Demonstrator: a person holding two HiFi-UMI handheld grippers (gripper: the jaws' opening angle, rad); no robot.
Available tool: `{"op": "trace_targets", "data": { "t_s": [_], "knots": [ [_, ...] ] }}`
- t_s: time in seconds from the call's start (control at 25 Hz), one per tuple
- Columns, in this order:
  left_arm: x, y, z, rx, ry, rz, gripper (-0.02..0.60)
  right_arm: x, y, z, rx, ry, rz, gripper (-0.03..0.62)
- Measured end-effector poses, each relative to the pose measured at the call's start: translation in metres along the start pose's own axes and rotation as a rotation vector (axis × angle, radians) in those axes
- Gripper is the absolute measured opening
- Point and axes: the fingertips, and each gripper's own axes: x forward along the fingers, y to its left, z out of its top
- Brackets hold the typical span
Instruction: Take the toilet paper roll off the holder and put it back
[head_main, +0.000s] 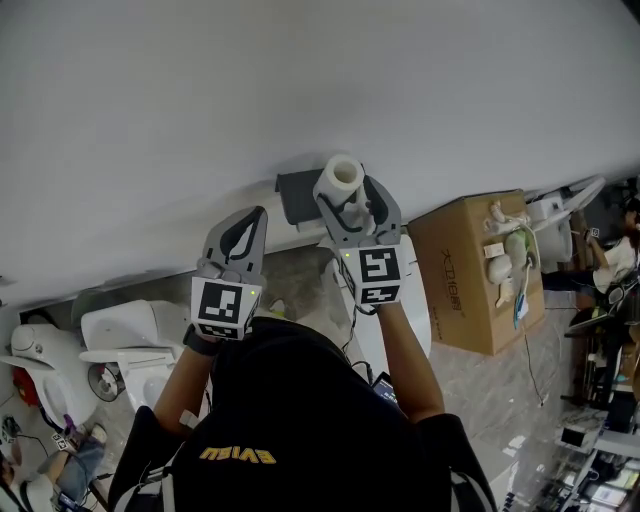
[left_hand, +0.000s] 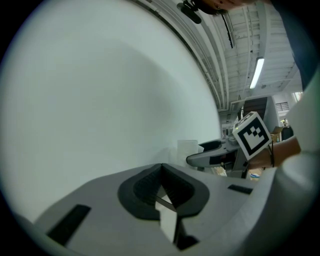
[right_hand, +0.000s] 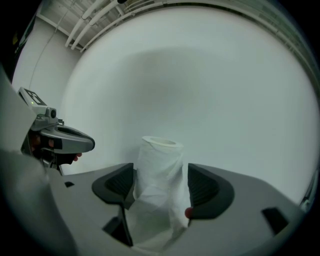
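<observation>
A white toilet paper roll (head_main: 341, 178) stands on end between the jaws of my right gripper (head_main: 356, 200), its hollow core facing up. In the right gripper view both dark pads (right_hand: 202, 186) press on the roll (right_hand: 159, 165), whose loose paper is crumpled low down; that gripper (right_hand: 161, 173) is shut on it. The dark grey holder (head_main: 295, 196) sits on the white wall just left of the roll; I cannot tell whether they touch. My left gripper (head_main: 243, 236) hovers further left near the wall, and in its own view it (left_hand: 161, 169) is shut on nothing.
The white wall (head_main: 300, 80) fills the top of the head view. A cardboard box (head_main: 480, 268) with fittings on it stands to the right. White toilets (head_main: 120, 340) stand at lower left. The right gripper's marker cube (left_hand: 252, 132) shows in the left gripper view.
</observation>
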Motion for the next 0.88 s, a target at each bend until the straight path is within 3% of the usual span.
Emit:
{"op": "trace_targets", "data": {
  "t_s": [0.4,0.88],
  "knots": [
    [0.007,-0.015,0.002,0.002,0.000,-0.062,0.008,-0.028,-0.011,0.011,0.019,-0.020,-0.049,0.339],
    [0.028,-0.055,0.010,0.013,0.002,-0.190,0.008,-0.079,-0.048,0.008,0.093,-0.025,-0.174,0.324]
  ]
}}
